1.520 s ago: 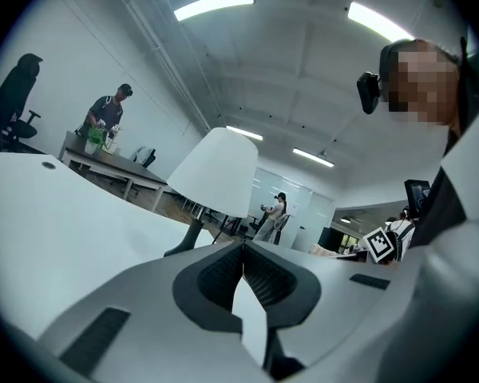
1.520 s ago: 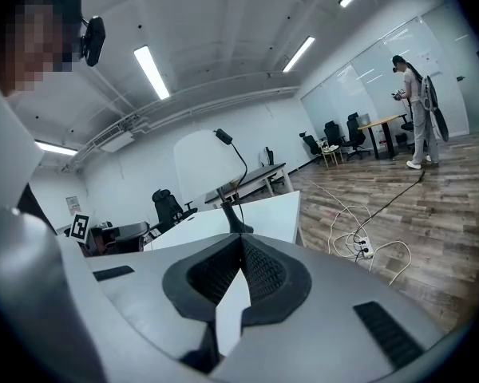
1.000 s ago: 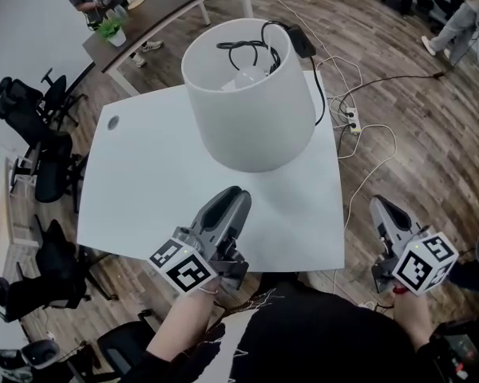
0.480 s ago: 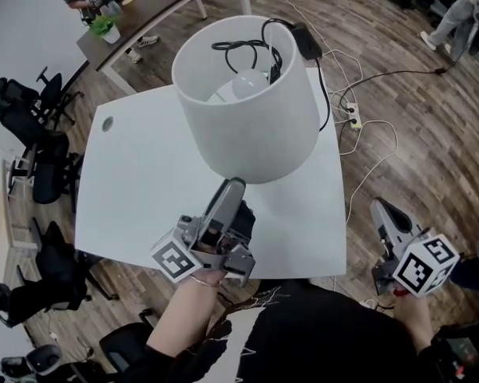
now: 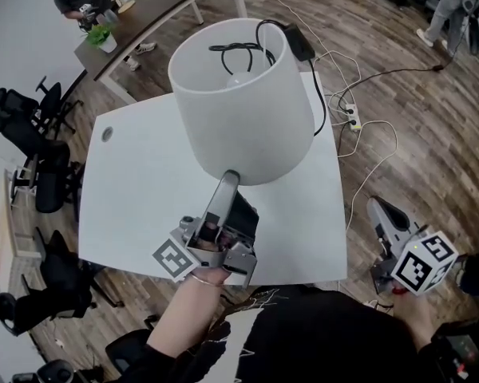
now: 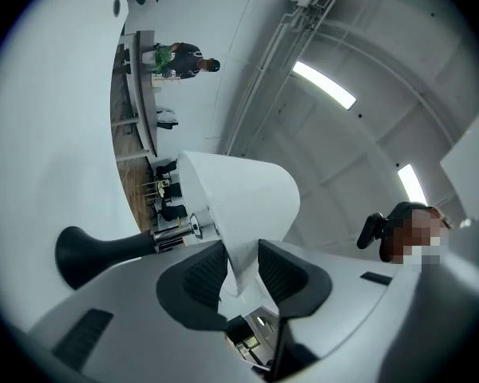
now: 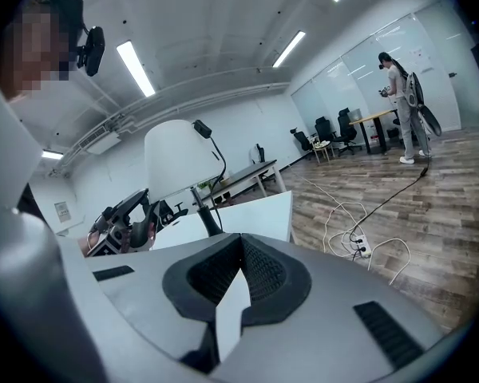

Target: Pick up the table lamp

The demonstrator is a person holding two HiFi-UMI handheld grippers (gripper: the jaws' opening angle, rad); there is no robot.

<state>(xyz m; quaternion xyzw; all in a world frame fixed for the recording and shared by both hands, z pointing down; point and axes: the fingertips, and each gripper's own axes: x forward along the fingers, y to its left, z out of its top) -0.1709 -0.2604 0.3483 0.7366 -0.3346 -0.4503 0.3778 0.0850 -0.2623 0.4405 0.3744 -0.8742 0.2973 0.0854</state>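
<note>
The table lamp has a wide white shade and stands on the white table; its black cord and plug are draped into the open top. My left gripper, rolled on its side, reaches up to the shade's near lower rim. From the left gripper view the shade's wall runs between the pads, and the jaws have just been closing on it. The black foot and chrome stem show under the shade. My right gripper hangs shut and empty beyond the table's right edge.
A power strip with white cables lies on the wooden floor to the right. Black office chairs crowd the left side. A dark desk with a potted plant stands behind, with a person at it. Another person stands far right.
My left gripper rose, rolled onto its side and took the shade's lower rim between its jaws. The shade shifted slightly left. The right gripper stayed put.
</note>
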